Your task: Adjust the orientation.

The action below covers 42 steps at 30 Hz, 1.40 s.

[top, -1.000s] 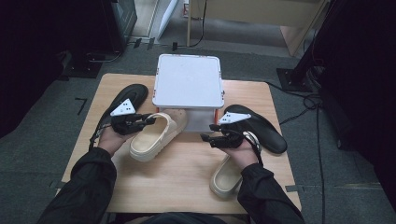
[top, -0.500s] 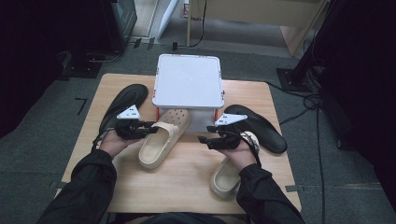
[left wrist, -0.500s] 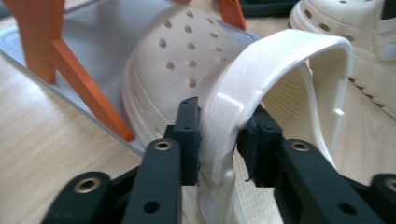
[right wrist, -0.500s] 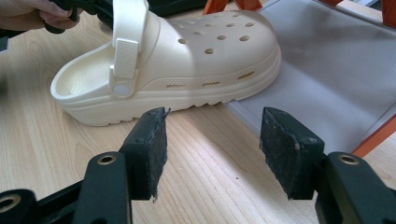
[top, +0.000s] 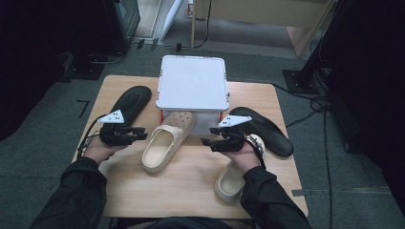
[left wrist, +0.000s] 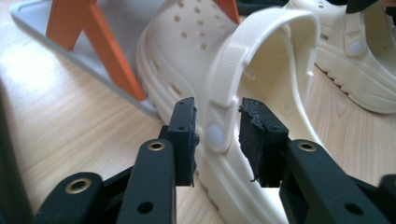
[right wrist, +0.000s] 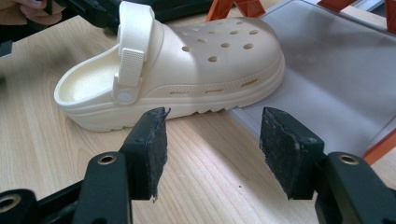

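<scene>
From above, your left gripper sits just left of the cream clog in the middle of the worktop, but that view does not show how the fingers stand. Your left gripper view does: the two fingers straddle the clog's heel strap at its round rivet, one on each side of the rim, with a thin gap still showing between pad and shoe; they have just been closing, with the strap between them, but they are not yet clenched on it. That clog's toe lies under the front edge of the white-lidded storage box, which stands on orange legs; your right gripper view shows the toe resting on the grey base plate beneath it. The box lid is shut and its contents cannot be seen. Your right gripper hovers just right of the clog, fingers released and spread wide with only bare wood between them. The second cream clog lies near the front right, partly under your right hand, and also shows in the left gripper view's top right corner. From above, one black sandal lies left of the box and another black sandal right of it.
</scene>
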Each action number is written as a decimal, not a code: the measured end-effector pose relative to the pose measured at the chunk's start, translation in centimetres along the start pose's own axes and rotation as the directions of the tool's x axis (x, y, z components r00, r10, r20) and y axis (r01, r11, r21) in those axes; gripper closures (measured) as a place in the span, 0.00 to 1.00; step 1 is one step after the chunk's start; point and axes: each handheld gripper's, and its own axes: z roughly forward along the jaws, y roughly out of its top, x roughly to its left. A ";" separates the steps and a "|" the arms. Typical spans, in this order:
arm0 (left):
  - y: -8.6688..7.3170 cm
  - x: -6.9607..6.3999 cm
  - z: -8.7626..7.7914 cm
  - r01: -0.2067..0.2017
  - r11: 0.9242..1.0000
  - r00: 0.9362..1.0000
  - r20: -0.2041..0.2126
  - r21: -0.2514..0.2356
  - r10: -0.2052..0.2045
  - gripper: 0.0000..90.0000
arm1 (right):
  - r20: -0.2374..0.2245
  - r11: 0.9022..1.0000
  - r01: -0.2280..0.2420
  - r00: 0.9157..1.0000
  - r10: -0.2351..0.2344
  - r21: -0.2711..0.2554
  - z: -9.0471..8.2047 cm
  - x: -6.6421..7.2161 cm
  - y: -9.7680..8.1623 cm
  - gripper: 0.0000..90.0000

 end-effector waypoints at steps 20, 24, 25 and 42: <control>-0.9 -1.2 1.3 -0.028 0.996 0.999 0.024 0.081 0.026 0.83 | -0.037 0.996 0.091 0.995 -0.092 -0.004 4.2 3.6 1.1 0.75; -1.0 -1.2 1.2 -0.021 0.997 0.999 0.035 0.079 0.019 0.83 | -0.042 0.997 0.077 0.996 -0.076 0.017 6.4 4.2 1.3 0.77; -1.0 -1.2 1.2 -0.019 0.997 0.999 0.039 0.078 0.016 0.83 | -0.042 0.997 0.077 0.996 -0.076 0.017 6.4 4.2 1.3 0.77; -1.0 -2.0 2.0 -0.018 0.995 0.994 0.108 0.103 0.007 0.83 | -0.003 0.999 -0.009 1.000 0.009 0.038 8.5 2.9 0.7 0.80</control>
